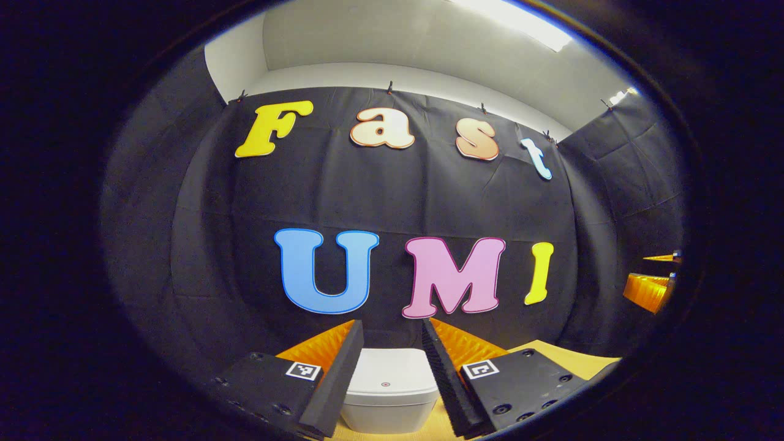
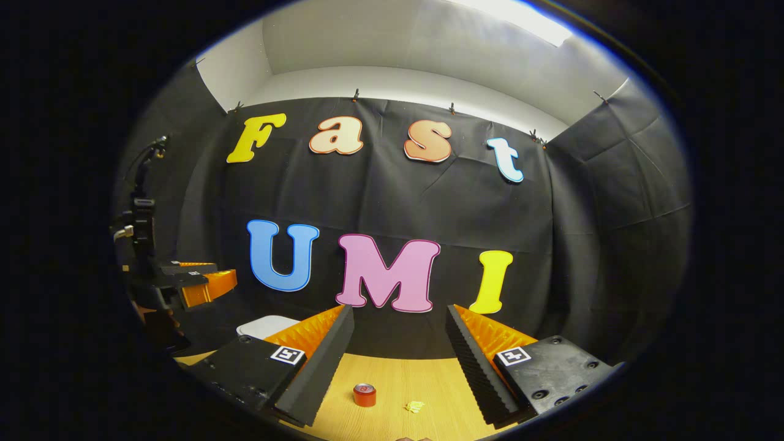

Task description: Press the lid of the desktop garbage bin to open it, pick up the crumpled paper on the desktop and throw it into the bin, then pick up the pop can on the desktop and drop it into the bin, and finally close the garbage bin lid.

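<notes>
Between left gripper [image 1: 392, 373] fingers, spread wide: bin [image 1: 390, 389], lid down, contents hidden | ahead of right gripper [image 2: 398, 361] fingers, also spread, holding nothing: can [image 2: 364, 395], paper [image 2: 414, 405] on surface [image 2: 392, 376] | risk: off-centre press may tip the bin or leave the lid latched; can may roll.

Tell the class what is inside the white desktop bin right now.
That cannot be seen: the bin's lid is shut and covers the inside. The pop can and crumpled paper lie out on the wooden desktop.
</notes>
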### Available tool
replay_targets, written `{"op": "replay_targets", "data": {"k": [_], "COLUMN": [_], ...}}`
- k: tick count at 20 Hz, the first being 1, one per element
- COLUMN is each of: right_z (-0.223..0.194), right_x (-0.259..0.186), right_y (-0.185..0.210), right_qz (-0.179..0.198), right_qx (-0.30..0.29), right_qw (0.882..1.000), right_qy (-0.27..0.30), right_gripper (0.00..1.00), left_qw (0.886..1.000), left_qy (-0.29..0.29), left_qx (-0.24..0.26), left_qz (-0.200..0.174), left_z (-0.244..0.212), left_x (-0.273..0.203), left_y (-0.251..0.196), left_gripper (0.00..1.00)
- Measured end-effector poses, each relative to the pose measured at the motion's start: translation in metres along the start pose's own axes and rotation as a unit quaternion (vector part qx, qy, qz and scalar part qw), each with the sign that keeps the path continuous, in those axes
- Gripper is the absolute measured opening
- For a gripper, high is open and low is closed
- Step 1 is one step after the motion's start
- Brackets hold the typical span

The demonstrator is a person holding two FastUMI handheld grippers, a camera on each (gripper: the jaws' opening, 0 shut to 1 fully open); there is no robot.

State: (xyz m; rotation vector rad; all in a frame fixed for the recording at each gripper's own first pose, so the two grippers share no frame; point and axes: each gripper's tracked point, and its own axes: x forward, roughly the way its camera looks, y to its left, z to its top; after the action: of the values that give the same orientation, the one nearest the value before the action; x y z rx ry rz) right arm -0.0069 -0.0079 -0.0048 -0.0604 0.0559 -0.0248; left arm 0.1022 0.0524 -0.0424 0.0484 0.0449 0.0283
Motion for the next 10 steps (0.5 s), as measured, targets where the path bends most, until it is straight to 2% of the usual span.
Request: {"op": "replay_targets", "data": {"k": [1,2,3,4,5,8,10], "right_z": [-0.002,-0.002,-0.001,0.001,0.001,-0.001,-0.002], "right_x": [-0.001,-0.001,-0.002,-0.003,-0.003,-0.004,-0.006], "right_y": [-0.001,-0.001,-0.003,-0.004,-0.005,-0.011,-0.016], "right_qz": [0.002,0.003,0.003,0.005,0.006,0.003,-0.002], "right_qx": [-0.001,-0.005,-0.011,-0.015,-0.016,-0.013,-0.014], "right_qw": [1.000,1.000,1.000,1.000,1.000,1.000,1.000], "right_qy": [0.004,0.005,0.003,0.001,-0.001,0.000,-0.001], "right_gripper": [0.97,0.97,0.97,0.97,0.97,0.97,0.97], "left_qw": [1.000,1.000,1.000,0.999,0.999,0.991,0.987], "left_qy": [0.009,0.016,0.023,0.034,0.042,0.117,0.146], "left_qx": [-0.001,-0.006,-0.011,-0.010,-0.007,0.000,-0.009], "left_qz": [0.002,0.004,0.005,0.006,0.005,-0.058,-0.064], "left_z": [-0.009,-0.016,-0.024,-0.034,-0.043,-0.091,-0.122], "left_x": [0.010,0.022,0.031,0.039,0.049,0.064,0.071], "left_y": [0.003,0.005,0.006,0.008,0.010,-0.016,-0.022], "left_gripper": [0.55,0.49,0.31,0.24,0.13,0.06,0.06]}}
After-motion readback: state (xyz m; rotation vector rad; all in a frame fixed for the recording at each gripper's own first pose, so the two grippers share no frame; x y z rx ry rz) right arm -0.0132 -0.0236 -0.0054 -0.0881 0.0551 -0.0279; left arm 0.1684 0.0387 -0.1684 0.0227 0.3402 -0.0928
